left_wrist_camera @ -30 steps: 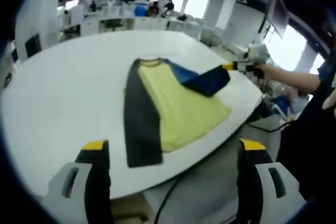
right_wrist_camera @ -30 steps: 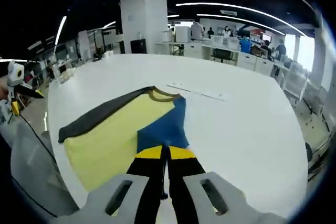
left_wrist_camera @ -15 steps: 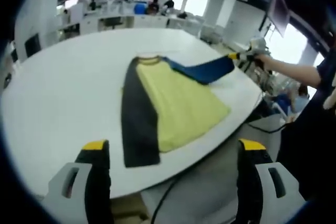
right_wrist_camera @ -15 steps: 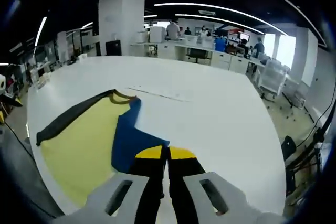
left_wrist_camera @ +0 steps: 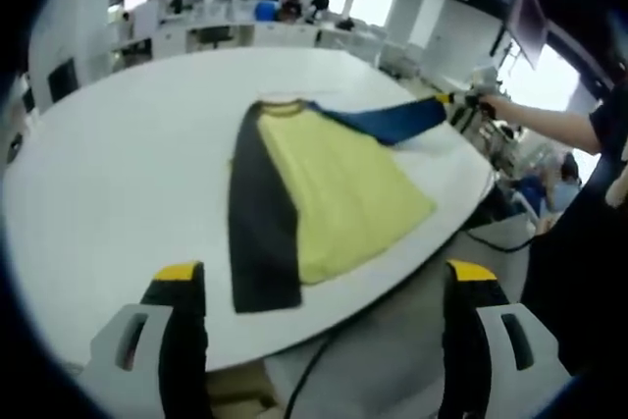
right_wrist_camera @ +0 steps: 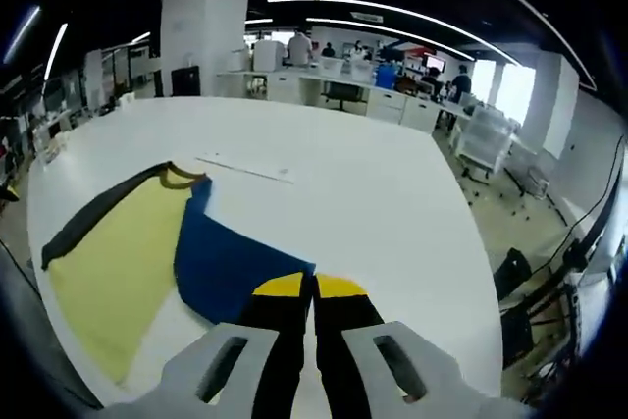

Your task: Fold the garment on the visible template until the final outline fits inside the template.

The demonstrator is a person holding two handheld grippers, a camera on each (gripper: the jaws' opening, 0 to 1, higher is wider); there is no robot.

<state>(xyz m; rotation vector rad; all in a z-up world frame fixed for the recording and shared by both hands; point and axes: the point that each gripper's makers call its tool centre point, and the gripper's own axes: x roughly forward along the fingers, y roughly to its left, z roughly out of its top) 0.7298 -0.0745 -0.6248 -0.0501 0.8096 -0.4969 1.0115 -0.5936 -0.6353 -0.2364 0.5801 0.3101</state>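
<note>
Pinching the garment's (right_wrist_camera: 128, 252) blue sleeve (right_wrist_camera: 231, 262), right fingers (right_wrist_camera: 314, 287) closed; left fingers (left_wrist_camera: 177, 287) spread, empty.

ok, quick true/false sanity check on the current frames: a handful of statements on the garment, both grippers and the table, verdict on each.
1. The right gripper is shut on the blue sleeve. True.
2. The left gripper holds the black sleeve. False: its jaws stand wide apart off the table's near edge, holding nothing.
3. The blue sleeve is folded across the yellow body. False: it is stretched outward, away from the body.
4. The black sleeve lies flat along the body's side. True.
5. The garment lies on a white table. True.
6. The collar points toward the left gripper. False: it points away from it.
</note>
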